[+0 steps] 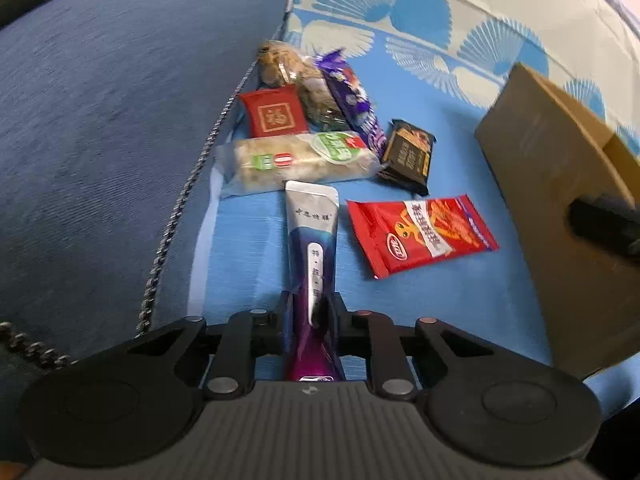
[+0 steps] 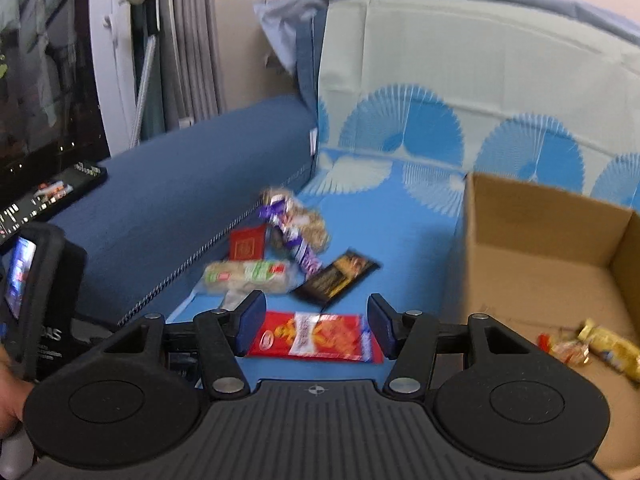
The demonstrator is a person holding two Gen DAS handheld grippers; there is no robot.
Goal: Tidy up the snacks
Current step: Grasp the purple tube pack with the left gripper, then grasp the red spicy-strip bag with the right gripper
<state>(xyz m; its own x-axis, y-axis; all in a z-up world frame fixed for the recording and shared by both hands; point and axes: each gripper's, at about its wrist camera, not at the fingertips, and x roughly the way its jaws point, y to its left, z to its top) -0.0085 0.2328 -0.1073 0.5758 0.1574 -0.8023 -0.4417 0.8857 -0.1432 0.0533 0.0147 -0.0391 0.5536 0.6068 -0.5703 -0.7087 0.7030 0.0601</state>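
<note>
My left gripper [image 1: 310,308] is shut on a silver and purple stick packet [image 1: 312,232], held above the blue seat. Beyond it lie a pale wrapped cake [image 1: 296,160], a red square packet [image 1: 274,114], a purple bar [image 1: 352,96], a black packet [image 1: 408,156] and a red snack bag [image 1: 420,234]. My right gripper [image 2: 312,328] is open and empty, just above the red snack bag [image 2: 316,336]. A cardboard box [image 2: 536,248] stands to the right and holds a yellow bar [image 2: 612,348] and a small candy [image 2: 564,350].
The dark blue sofa armrest [image 1: 112,120] rises on the left with a beaded trim. The patterned backrest [image 2: 460,80] stands behind. The box [image 1: 560,184] shows at right in the left wrist view. A dark screen and remote sit far left.
</note>
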